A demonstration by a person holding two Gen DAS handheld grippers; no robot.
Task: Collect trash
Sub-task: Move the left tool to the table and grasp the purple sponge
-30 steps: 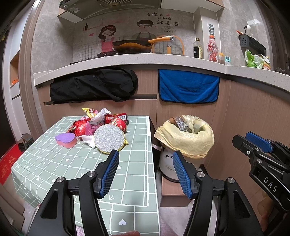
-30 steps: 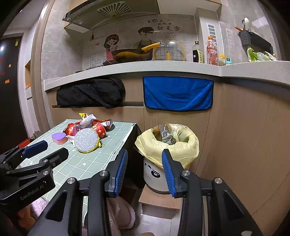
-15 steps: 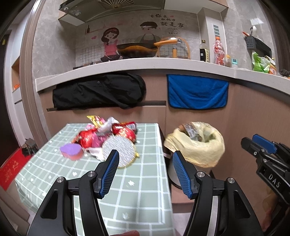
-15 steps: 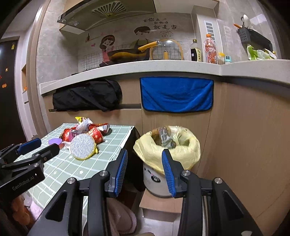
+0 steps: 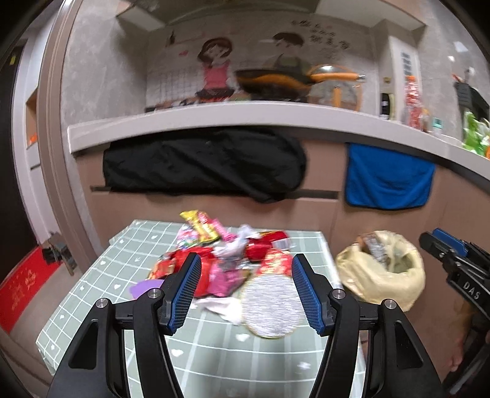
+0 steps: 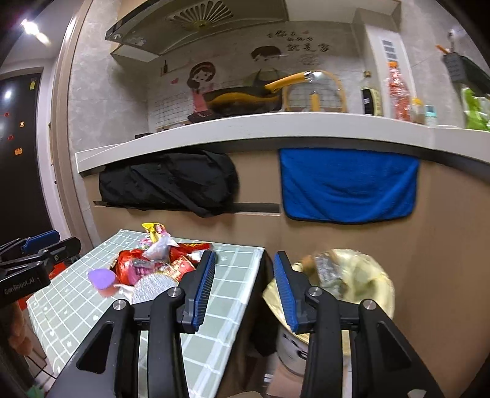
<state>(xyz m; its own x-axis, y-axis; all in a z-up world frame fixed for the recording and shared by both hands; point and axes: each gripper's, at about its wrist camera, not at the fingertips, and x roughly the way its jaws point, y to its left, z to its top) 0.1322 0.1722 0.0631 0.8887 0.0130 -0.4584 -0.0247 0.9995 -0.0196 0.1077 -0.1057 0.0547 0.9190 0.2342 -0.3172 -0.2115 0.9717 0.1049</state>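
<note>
Trash pile (image 5: 232, 263) beyond the empty, parted left claw (image 5: 245, 294).

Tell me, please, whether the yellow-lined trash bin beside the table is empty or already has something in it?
Not empty: the trash bin holds some crumpled trash, a silvery wrapper among it, near the rim. How full it is below cannot be told.

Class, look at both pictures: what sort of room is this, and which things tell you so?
Most likely a home kitchen: a frying pan sits on the counter under a range hood, with bottles alongside.
</note>
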